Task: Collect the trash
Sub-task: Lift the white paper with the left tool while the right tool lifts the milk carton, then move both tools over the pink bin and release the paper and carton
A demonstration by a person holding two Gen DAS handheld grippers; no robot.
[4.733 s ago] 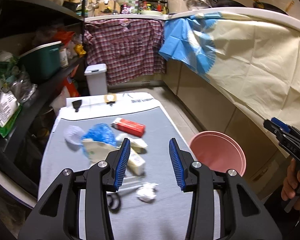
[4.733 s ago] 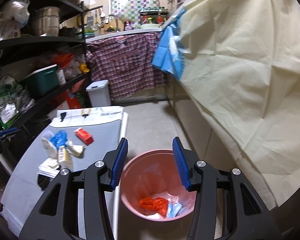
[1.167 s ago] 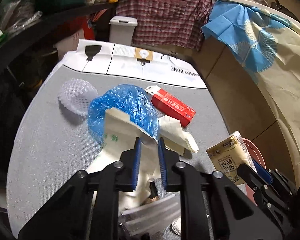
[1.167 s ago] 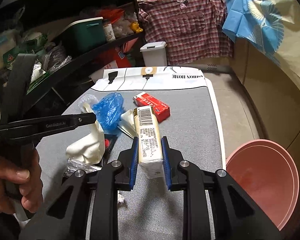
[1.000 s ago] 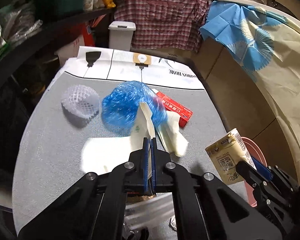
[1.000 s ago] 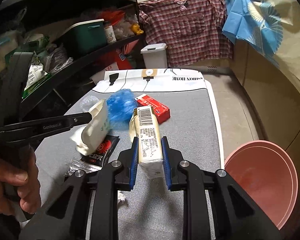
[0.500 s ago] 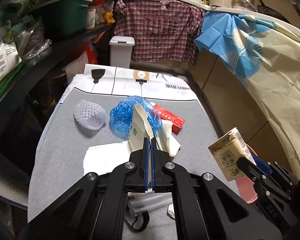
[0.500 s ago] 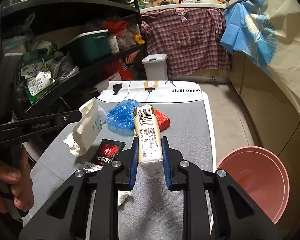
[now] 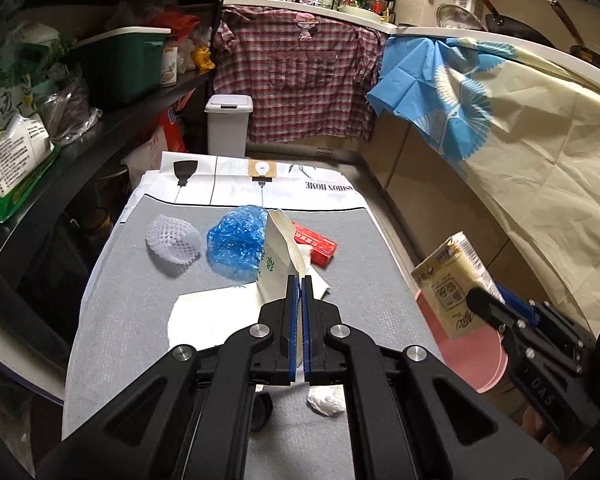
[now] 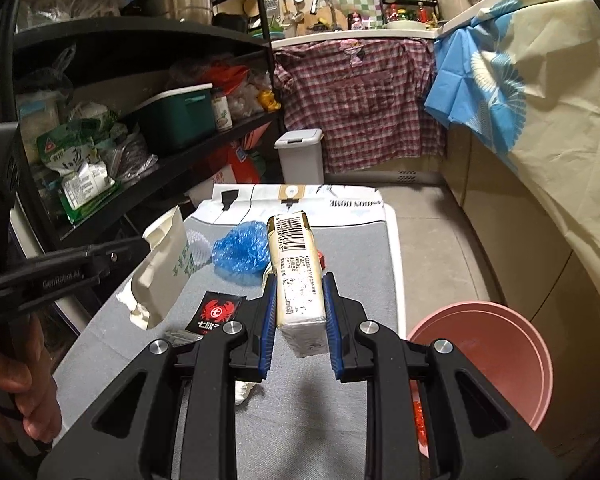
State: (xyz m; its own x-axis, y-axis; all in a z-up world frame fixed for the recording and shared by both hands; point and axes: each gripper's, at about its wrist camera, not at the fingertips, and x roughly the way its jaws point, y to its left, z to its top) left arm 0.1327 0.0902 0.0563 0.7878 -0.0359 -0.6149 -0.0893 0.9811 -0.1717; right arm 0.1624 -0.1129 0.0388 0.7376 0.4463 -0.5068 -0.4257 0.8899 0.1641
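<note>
**Lin:** Trash in both grips at once. Why is the left hand-held gripper [image 9: 299, 312] shut so tight?

**Sam:** It has a flat cream paper bag [image 9: 278, 258], so the fingers nearly meet on the thin edge. The bag hangs clear above the grey surface [image 9: 120, 300], with a white sheet lying just under it.

**Lin:** And the right hand-held gripper [image 10: 299, 320]?

**Sam:** Clamped on the sides of a beige drink carton [image 10: 298, 276], barcode end pointing away. Holding it by the broad faces keeps it from slipping, I'd judge.

**Lin:** Where does it all go?

**Sam:** The pink bin [image 10: 492, 360], on the floor at about four o'clock in the right wrist view, just beside the surface's edge. Some red scraps already show inside.

**Lin:** What remains?

**Sam:** In the left view, a blue plastic bag [image 9: 238, 246] at twelve o'clock, a white foam net [image 9: 174, 240] at eleven, a red box [image 9: 316, 242] touching the blue bag's right side, and a crumpled tissue [image 9: 326, 402] close in. A black sachet [image 10: 216, 312] lies under the lifted bag in the right view.
</note>
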